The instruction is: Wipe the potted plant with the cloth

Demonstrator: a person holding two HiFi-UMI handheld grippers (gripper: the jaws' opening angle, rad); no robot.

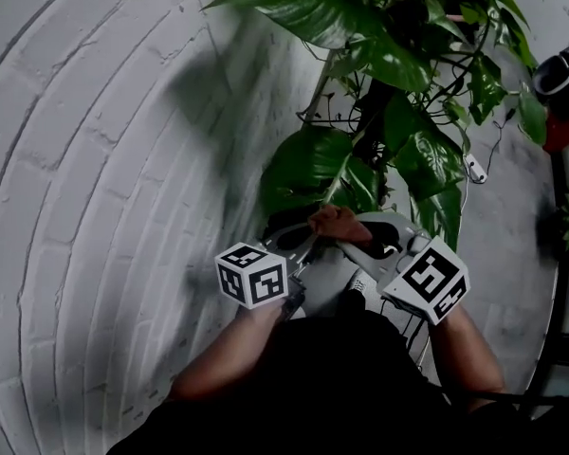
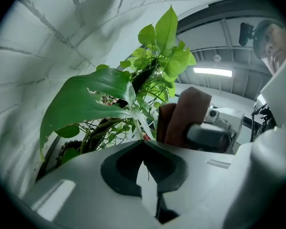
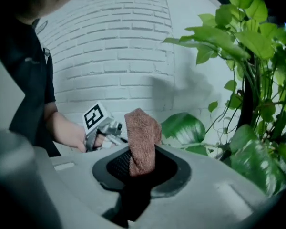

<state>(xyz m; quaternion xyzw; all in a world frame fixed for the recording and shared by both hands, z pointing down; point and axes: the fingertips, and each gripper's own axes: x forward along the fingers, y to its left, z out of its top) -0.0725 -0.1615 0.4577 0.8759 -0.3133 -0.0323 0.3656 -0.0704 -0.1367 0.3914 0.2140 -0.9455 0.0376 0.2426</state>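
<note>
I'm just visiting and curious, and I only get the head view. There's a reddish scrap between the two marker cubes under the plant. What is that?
Observer: A rust-brown cloth. The right gripper view shows the right gripper pinching it, with its end standing up from the fingers.
Operator: Is the other tool doing anything?
Observer: Yes. In its own view the left gripper has its fingers shut on the narrow end of a large leaf.
Operator: Is this outdoors?
Observer: No. A lit strip light shows overhead behind the plant.
</note>
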